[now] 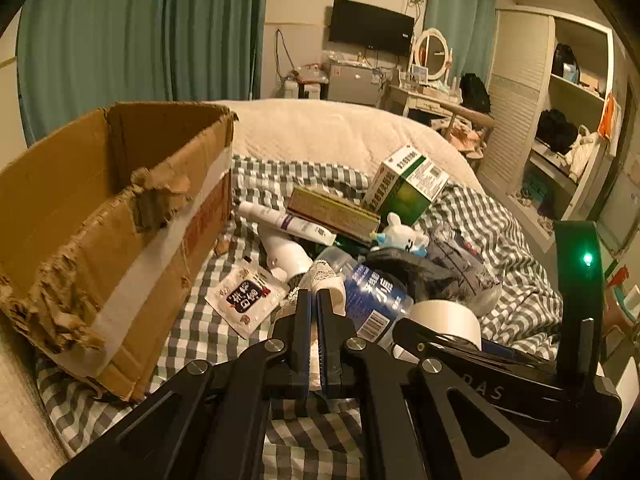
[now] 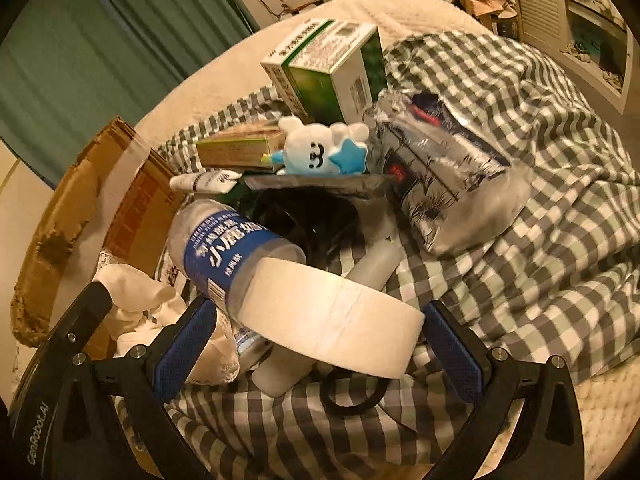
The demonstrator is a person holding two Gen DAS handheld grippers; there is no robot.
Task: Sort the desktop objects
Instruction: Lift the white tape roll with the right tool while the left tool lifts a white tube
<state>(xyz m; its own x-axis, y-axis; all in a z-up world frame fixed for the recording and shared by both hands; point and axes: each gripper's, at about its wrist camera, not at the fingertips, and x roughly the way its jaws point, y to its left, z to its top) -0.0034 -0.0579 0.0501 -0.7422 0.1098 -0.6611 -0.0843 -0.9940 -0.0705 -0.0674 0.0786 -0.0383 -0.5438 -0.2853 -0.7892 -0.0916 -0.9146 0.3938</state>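
free: open top of cardboard box (image 1: 120, 216), left; bare checked cloth (image 1: 192, 332) near it | blocked: centre heap, water bottle (image 2: 228, 248) against tape roll (image 2: 332, 316), right fingers (image 2: 188, 344) straddling it | far: green carton (image 1: 408, 184), plush toy (image 2: 320, 148)

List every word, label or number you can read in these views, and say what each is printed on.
"GenRobot.AI": on the body of the right gripper.
"DAS": partial letters on the right gripper's arm, seen from the left wrist view.
"小鹿": large white characters on the blue label of the water bottle; its smaller print is too blurred.
Sachet, green medicine box, flat box, white tube: print unreadable.
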